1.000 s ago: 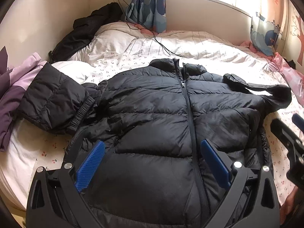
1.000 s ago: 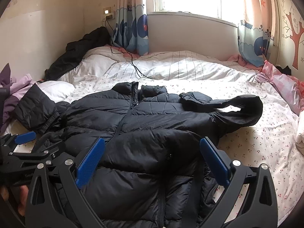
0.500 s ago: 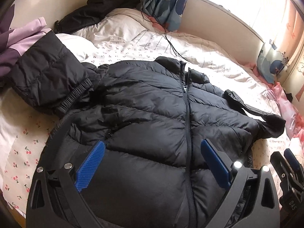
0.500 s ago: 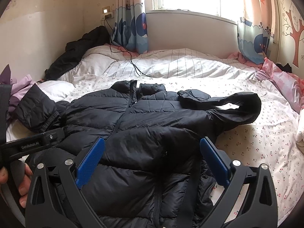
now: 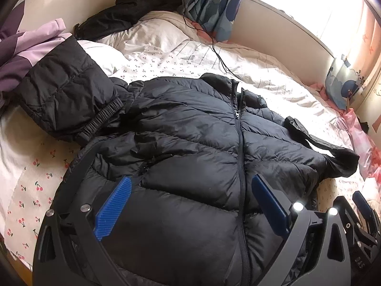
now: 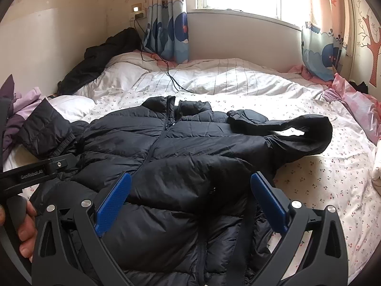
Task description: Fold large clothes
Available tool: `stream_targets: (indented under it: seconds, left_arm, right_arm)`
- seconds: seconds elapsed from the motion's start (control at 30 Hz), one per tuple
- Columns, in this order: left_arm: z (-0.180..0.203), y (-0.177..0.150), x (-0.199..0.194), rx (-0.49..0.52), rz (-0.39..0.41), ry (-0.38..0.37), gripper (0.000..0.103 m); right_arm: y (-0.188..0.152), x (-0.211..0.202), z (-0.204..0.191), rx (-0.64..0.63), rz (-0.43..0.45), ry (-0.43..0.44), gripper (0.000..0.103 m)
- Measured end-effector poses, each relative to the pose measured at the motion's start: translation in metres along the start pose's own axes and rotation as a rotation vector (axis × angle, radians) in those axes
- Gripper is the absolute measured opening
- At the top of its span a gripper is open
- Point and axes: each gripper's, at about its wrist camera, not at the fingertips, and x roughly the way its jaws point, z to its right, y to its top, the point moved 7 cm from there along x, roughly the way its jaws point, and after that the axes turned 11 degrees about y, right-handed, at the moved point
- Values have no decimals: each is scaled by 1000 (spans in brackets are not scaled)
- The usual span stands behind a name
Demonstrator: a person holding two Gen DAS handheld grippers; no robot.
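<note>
Both claws, left gripper (image 5: 190, 205) and right gripper (image 6: 190, 202), hang released above the near jacket (image 5: 202, 143) on the bed (image 6: 321, 186).

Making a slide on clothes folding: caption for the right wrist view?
Open right gripper hovers over a zipped black puffer jacket spread on a cherry-print bed.

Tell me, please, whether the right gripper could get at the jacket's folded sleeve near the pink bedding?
Probably yes: the right gripper is open over the black puffer jacket, and nothing lies across the sleeve.
</note>
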Motion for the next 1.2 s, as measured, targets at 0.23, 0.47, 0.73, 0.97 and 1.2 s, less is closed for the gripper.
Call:
stream_targets:
  seconds: [0.23,0.47,0.73,0.97,1.2]
  left_arm:
    - [7,-2,-3,31,0,-13,97]
    - [-1,0,-4,5,0,-5,97]
    - [-3,1,-3,1,13,18,97]
    - [2,2,-5,8,16,3,97]
    - [-8,4,-8,-11,16,-3,97]
  right_arm:
    - [-2,6,2,15,-16,-5,97]
    - [-5,11,-5,-11,-34,-2,97]
    - [3,1,-6,-25,21,-27,97]
    - [0,4,-17,-90,14,-52,97]
    - [-3,13,-24,-94,-2,-39,97]
